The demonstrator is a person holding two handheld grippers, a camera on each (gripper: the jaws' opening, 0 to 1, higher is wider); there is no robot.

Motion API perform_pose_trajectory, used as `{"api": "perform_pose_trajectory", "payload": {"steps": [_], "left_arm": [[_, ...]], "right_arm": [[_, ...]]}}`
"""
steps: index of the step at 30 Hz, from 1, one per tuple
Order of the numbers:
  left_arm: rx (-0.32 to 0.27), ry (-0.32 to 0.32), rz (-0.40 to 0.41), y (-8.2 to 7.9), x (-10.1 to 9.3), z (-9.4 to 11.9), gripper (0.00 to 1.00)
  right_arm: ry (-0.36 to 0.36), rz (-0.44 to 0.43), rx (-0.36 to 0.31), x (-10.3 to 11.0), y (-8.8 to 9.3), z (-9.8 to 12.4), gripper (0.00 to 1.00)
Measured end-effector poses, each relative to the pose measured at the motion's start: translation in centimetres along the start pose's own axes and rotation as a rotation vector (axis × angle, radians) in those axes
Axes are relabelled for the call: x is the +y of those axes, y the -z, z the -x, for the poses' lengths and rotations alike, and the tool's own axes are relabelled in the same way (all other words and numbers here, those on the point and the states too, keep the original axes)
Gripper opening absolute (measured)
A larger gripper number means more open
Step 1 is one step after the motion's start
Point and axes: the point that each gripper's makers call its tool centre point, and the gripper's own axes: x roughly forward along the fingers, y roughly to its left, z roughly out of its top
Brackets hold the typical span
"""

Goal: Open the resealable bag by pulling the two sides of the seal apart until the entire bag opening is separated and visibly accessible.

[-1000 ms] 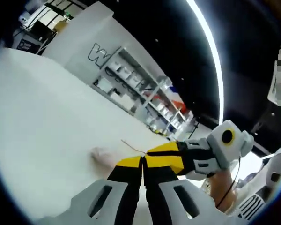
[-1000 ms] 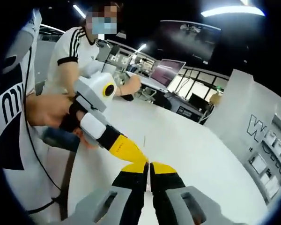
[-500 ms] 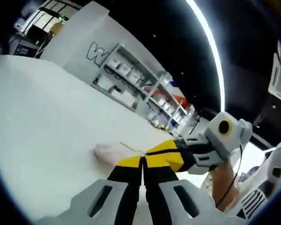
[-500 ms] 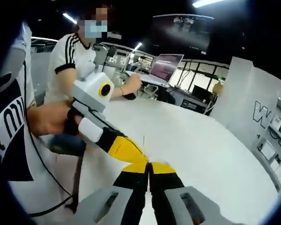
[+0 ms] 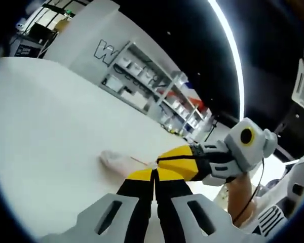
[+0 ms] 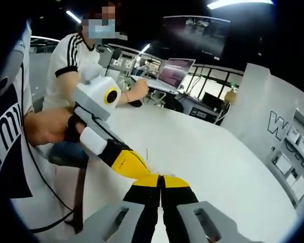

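The resealable bag (image 5: 115,161) is clear and hard to make out: a pale crumpled patch low over the white table (image 5: 50,121), with a thin edge line running to the jaw tips. My left gripper (image 5: 154,173) is shut on that edge. My right gripper (image 5: 160,163) comes in from the right, shut, its yellow tips touching the left's. In the right gripper view the right gripper (image 6: 161,178) is shut tip to tip with the left gripper (image 6: 148,173), and a thin line of the bag (image 6: 147,153) rises from where they meet.
The table (image 6: 218,152) stretches wide ahead of both grippers. A white wall with shelves (image 5: 137,81) stands behind it. A seated person (image 6: 73,66) is at the far side by a laptop (image 6: 177,71). A hand (image 6: 48,126) holds the left gripper, with a cable hanging below.
Both grippers stay shut, tip to tip. The right gripper's yellow tips have risen slightly above the left's, and the bag's pale patch now lies flatter; both views have shifted a little.
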Motion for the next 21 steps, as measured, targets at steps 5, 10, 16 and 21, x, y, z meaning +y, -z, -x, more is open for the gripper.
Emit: {"api": "perform_pose_trajectory", "payload": {"steps": [5, 10, 16, 21], "left_arm": [[0.032, -0.013, -0.023, 0.5, 0.1, 0.0, 0.01], [-0.015, 0.030, 0.072, 0.0, -0.3, 0.1, 0.01], [-0.090, 0.112, 0.254, -1.3, -0.9, -0.1, 0.15], [-0.097, 0.128, 0.306, -1.4, -0.8, -0.3, 0.14]], "right_arm": [[0.079, 0.067, -0.004, -1.2, -0.6, 0.3, 0.00], [0.046, -0.038, -0.048, -1.8, -1.1, 1.1, 0.00], [0.047, -0.014, -0.054, -1.4, -1.0, 1.3, 0.00], [0.041, -0.014, -0.059, -1.1, -0.8, 1.2, 0.00]]}}
